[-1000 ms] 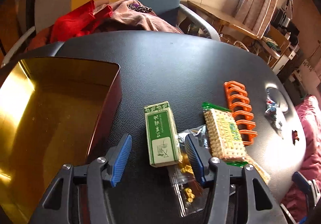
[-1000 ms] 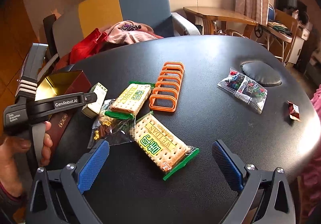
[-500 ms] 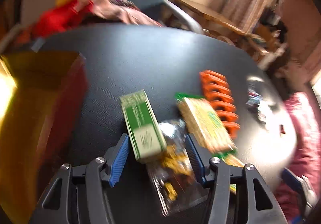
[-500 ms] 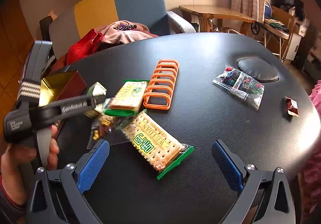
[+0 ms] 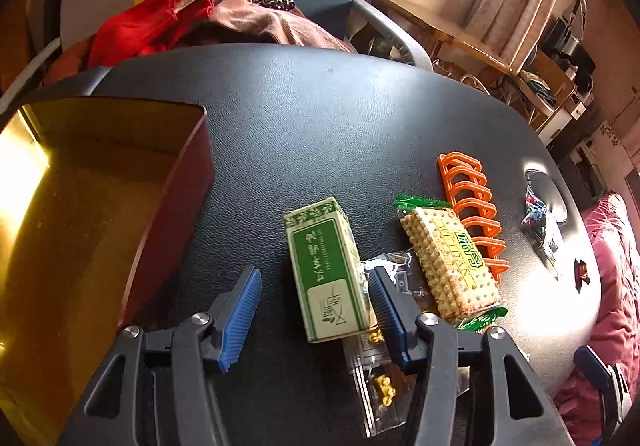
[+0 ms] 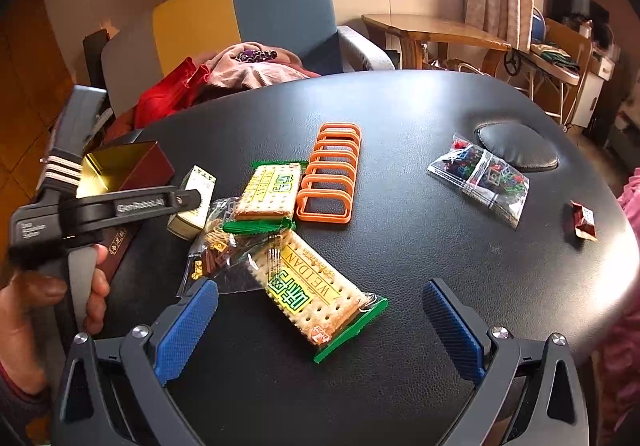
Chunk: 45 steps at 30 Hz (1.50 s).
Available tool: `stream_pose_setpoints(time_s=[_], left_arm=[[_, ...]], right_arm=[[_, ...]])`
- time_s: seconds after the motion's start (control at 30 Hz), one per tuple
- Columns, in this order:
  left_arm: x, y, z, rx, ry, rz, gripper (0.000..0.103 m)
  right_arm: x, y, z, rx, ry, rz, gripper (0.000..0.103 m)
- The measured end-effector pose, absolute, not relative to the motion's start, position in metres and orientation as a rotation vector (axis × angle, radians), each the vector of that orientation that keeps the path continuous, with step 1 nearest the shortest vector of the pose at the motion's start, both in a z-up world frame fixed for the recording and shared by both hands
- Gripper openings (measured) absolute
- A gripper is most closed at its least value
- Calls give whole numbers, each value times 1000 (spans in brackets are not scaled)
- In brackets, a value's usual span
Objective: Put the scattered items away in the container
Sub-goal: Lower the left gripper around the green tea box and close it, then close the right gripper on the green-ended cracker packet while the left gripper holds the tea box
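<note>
Left claw [image 5: 314, 312] nearer green box [image 5: 330, 272]

Snacks [image 6: 316, 290] scattered by gold tin [image 5: 80, 206] (empty).

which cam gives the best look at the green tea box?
Left wrist: the green tea box fills the centre, label face up, between the open left gripper fingers. Right wrist shows the box small, partly hidden behind the left gripper's body.
</note>
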<state>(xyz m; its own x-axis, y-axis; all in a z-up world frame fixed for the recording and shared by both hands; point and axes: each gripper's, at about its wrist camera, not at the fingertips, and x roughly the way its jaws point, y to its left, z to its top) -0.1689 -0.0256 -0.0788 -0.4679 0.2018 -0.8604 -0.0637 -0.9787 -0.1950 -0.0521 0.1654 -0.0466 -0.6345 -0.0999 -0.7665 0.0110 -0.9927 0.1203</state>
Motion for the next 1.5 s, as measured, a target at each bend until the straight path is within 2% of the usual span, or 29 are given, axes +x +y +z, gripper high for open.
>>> stream_pose_setpoints(time_s=[0.1, 0.17, 0.2, 1.03, 1.37, 1.5], left_arm=[[-171, -24, -84, -1544, -216, 2550, 54], [-172, -22, -87, -1557, -217, 2528, 36], [-172, -20, -88, -1561, -203, 2531, 31], [-122, -34, -74, -1446, -144, 2613, 31], [-98, -39, -72, -1432, -151, 2605, 31], [-91, -41, -73, -1424, -145, 2606, 31]], right_arm=[[-53, 169, -46, 1315, -165, -2786, 103], [-53, 171, -45, 1318, -166, -2793, 103], [-54, 172, -45, 1321, -170, -2795, 103], [-69, 157, -43, 1309, -114, -2771, 103], [-126, 144, -49, 1340, -183, -2660, 89], [-144, 136, -61, 1406, -175, -2617, 87]])
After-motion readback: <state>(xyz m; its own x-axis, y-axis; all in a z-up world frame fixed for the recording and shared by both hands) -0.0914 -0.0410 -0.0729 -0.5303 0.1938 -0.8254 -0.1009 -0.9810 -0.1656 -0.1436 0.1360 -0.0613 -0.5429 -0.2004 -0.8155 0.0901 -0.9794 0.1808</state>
